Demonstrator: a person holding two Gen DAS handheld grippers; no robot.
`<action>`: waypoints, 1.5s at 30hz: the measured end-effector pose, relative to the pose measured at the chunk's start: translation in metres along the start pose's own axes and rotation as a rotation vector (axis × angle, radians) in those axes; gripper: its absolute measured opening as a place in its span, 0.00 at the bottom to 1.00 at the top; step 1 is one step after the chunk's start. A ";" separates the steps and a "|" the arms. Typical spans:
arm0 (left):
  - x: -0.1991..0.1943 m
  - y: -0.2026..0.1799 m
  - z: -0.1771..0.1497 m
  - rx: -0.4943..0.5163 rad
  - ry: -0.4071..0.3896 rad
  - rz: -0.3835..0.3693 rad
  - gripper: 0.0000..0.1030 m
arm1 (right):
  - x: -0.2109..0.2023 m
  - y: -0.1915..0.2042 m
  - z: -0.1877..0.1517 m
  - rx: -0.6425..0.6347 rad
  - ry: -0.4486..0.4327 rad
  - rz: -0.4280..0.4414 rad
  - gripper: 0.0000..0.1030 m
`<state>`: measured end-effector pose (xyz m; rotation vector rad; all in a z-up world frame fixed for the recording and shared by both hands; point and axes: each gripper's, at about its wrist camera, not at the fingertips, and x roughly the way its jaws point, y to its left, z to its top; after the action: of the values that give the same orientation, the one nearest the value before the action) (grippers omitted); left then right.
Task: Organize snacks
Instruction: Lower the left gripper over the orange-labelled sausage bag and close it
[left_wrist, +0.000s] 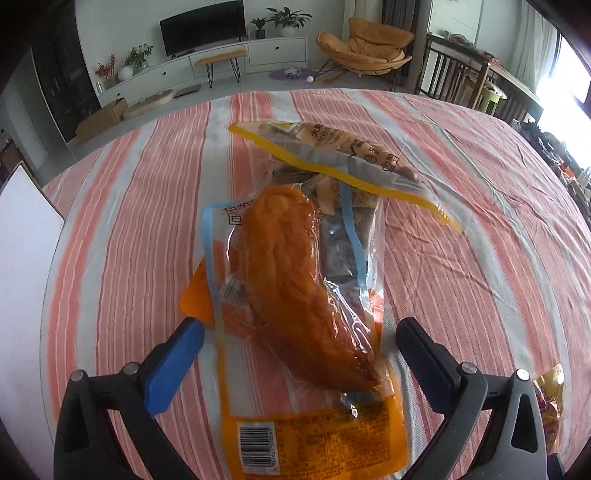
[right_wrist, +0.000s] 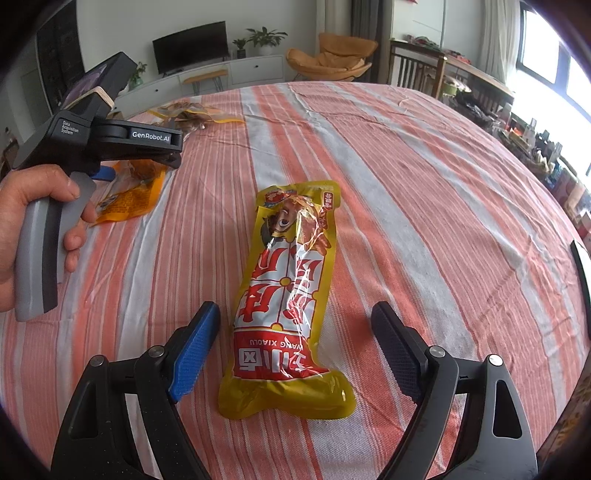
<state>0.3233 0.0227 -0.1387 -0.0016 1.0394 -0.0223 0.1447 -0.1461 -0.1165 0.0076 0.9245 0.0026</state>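
Observation:
An orange chicken-breast pack (left_wrist: 295, 306) lies on the striped tablecloth, on top of a blue-edged clear pack (left_wrist: 351, 236). My left gripper (left_wrist: 299, 328) is open, its fingers either side of the orange pack and clear of it. Beyond lies a yellow-edged snack pack (left_wrist: 340, 155). In the right wrist view, a yellow and red snack pack (right_wrist: 288, 291) lies lengthwise between the wide-open fingers of my right gripper (right_wrist: 295, 314), pads not touching it. The left gripper's body (right_wrist: 110, 136), held by a hand (right_wrist: 22, 206), hangs over the orange pack (right_wrist: 127, 199) at left.
The table (right_wrist: 424, 184) wears a red and white striped cloth. Another yellow snack pack (left_wrist: 550, 398) shows at the right edge of the left wrist view. A white board (left_wrist: 26, 266) stands off the table's left side. Chairs and a cluttered shelf (right_wrist: 517, 122) lie beyond the far right edge.

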 end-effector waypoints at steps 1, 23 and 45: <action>0.000 0.000 -0.001 0.001 -0.003 0.000 1.00 | 0.000 0.000 0.000 0.000 0.000 0.000 0.84; -0.003 0.011 -0.004 0.049 -0.004 -0.028 1.00 | 0.000 0.000 0.000 0.000 0.000 0.001 0.84; -0.009 0.012 -0.004 0.059 -0.040 -0.031 0.80 | 0.000 0.000 0.000 0.000 0.000 0.001 0.84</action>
<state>0.3159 0.0353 -0.1330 0.0350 0.9979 -0.0808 0.1449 -0.1465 -0.1163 0.0085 0.9244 0.0033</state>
